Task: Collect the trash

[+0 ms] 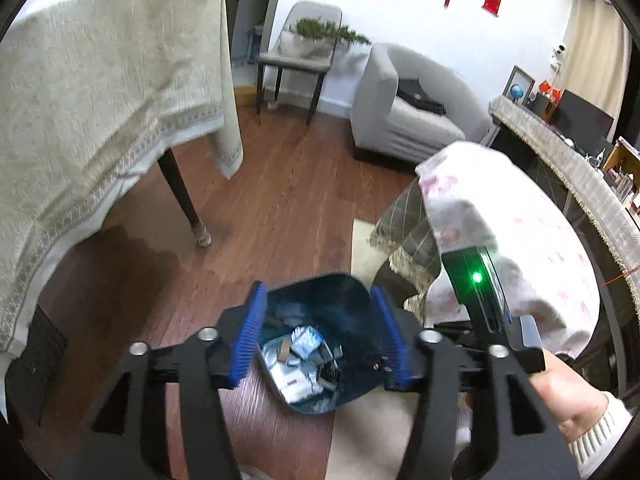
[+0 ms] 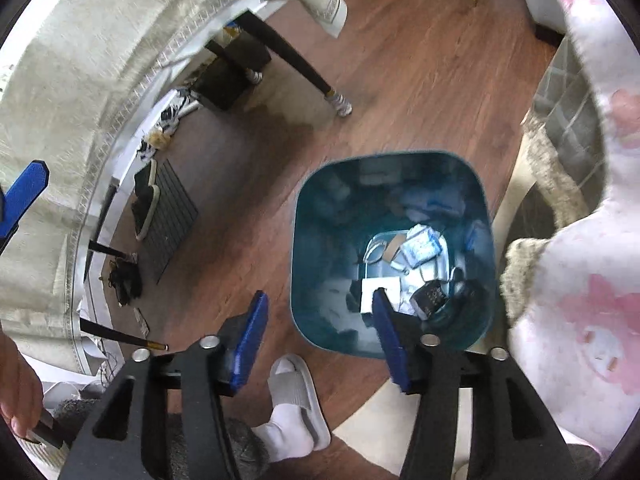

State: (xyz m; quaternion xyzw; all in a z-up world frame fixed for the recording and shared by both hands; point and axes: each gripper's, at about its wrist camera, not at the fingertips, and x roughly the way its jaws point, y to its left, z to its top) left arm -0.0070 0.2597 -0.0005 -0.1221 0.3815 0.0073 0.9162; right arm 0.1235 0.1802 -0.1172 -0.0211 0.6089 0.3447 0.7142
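Observation:
A teal trash bin (image 1: 344, 292) stands on the wooden floor, seen from above in both views (image 2: 320, 240). Several scraps of paper and wrappers (image 1: 304, 360) lie at its bottom; they also show in the right wrist view (image 2: 420, 248). My left gripper (image 1: 320, 340) is open and empty, directly over the bin's mouth. My right gripper (image 2: 320, 344) is open and empty above the bin's near rim, its right finger (image 2: 390, 340) over the opening. The right gripper's body (image 1: 484, 300) shows in the left wrist view.
A table with a cream cloth (image 1: 100, 92) stands left, its dark leg (image 1: 184, 200) near the bin. A fringed stool or table (image 2: 560, 160) is right of the bin. My slippered foot (image 2: 296, 400) stands in front. A grey sofa (image 1: 404, 112) and chair (image 1: 304, 56) are farther back.

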